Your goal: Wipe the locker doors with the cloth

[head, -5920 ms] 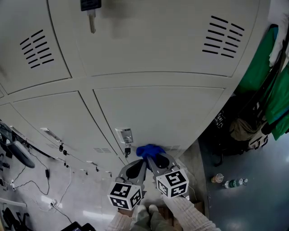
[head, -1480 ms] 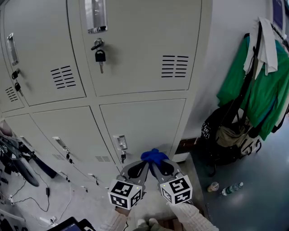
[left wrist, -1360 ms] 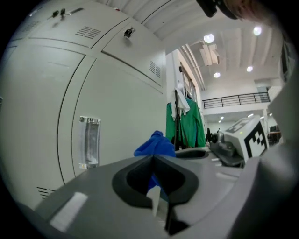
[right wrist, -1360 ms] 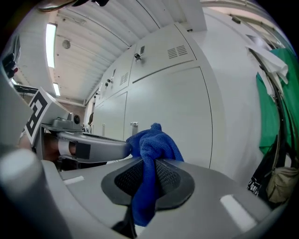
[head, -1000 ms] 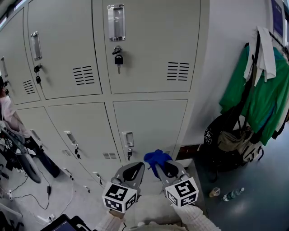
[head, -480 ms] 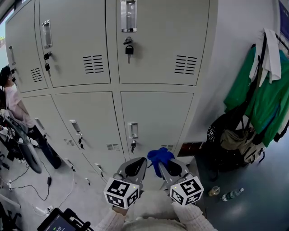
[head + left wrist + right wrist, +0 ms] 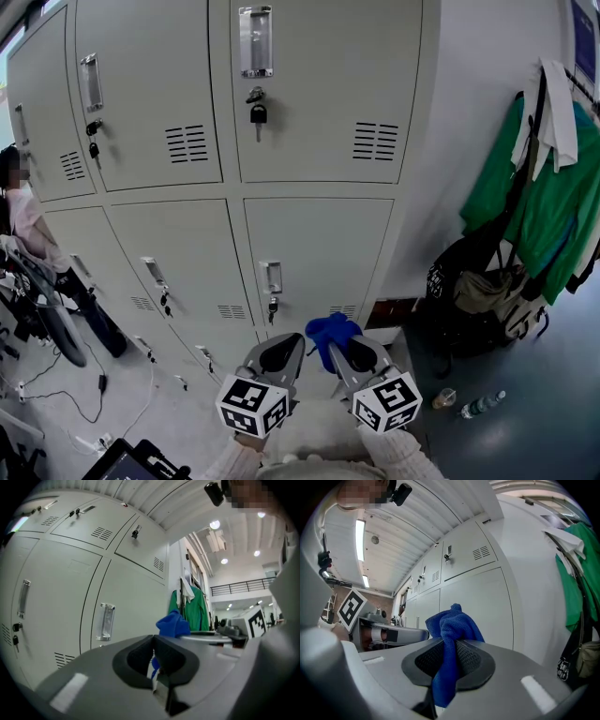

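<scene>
Pinched firmly between the jaws of the right gripper [image 7: 447,660] is the blue cloth [image 7: 451,623], most of it bunched above the pads with a tail hanging below. The left gripper [image 7: 157,657] has its jaws pressed together on nothing. Both hover near the foot of the lower right locker door [image 7: 314,248]. The cloth appears clear of the metal, so wiping of this door looks not yet begun.

As I judge it, the wad is small and rides at the jaw tips. Pushing in at a steep angle could put hard plastic rather than fabric on the paint. The handle [image 7: 271,277] and the key [image 7: 272,306] hanging under it sit at that door's left edge, and a sweep across them could snag the cloth and drag it from the grip.

That door is smooth, pale painted steel with louvre slots [image 7: 343,308] low down. Above it is a door with a padlock [image 7: 256,112]. To its right are a white wall [image 7: 487,75], green garments [image 7: 530,187], bags [image 7: 483,291] and a bottle [image 7: 483,406] on the dark floor [image 7: 544,412]. To its left are more lockers [image 7: 178,262] and a person [image 7: 23,220].
</scene>
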The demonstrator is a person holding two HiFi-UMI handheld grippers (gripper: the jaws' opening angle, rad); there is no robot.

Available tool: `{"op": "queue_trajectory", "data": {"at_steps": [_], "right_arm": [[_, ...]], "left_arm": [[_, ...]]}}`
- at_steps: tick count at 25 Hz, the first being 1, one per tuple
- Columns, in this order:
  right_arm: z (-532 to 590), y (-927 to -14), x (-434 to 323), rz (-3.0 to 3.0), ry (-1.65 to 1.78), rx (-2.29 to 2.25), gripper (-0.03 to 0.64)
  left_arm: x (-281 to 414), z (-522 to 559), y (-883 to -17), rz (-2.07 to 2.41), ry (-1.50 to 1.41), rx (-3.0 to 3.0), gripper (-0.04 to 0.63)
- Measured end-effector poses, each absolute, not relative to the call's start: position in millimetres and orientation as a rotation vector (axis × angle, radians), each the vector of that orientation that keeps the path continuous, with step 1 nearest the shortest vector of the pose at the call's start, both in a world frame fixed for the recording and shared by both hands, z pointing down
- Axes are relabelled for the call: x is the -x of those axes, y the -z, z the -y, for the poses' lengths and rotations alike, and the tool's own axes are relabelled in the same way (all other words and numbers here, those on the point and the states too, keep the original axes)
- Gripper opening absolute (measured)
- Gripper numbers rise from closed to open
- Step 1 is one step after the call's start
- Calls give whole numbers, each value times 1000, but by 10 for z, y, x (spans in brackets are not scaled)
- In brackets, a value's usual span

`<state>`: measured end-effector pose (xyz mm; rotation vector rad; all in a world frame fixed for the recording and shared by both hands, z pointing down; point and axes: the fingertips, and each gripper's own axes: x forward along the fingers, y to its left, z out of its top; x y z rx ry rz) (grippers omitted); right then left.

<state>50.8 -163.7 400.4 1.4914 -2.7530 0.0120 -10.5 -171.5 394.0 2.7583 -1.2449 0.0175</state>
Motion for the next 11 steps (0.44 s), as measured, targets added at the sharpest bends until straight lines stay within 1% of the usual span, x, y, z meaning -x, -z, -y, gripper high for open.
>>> {"op": "queue_trajectory", "data": {"at_steps": [11], "right_arm": [[1669,-3999,-432,2768,-17,-1468,55]], "left_arm": [[113,1688,-3931,1255,-20,-2763,6]]}}
